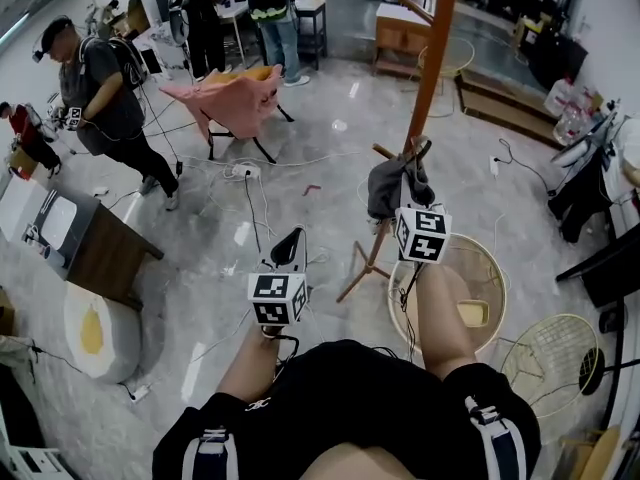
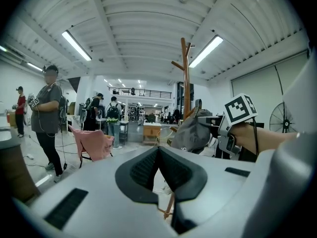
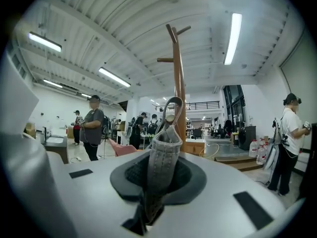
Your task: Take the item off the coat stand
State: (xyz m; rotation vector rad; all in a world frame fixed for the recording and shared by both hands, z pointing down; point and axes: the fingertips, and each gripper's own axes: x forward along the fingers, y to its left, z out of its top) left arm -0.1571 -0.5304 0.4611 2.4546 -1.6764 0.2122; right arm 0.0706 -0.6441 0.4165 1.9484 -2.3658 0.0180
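Right now, grips the grey bag (image 3: 161,152) by its stitched strap with the right gripper (image 3: 157,181), jaws pressed shut on the fabric low down, presumably so the top stays free to slide off. Leaves the bag hanging on the wooden coat stand (image 3: 178,78), its dark loop (image 3: 171,103) hooked at a peg just beside the pole, so nothing is off yet. Holds the left gripper (image 2: 158,165) back and lower, well apart from the stand, jaws together on nothing; probably spare, since one grip looks enough for a soft cloth thing. Calls next, most likely, for a lift up and outward along the peg's slant rather than a straight tug. Risks otherwise snagging the loop or rocking the stand on its splayed legs. Shows, in the head view, the bag bunched against the pole partway up.
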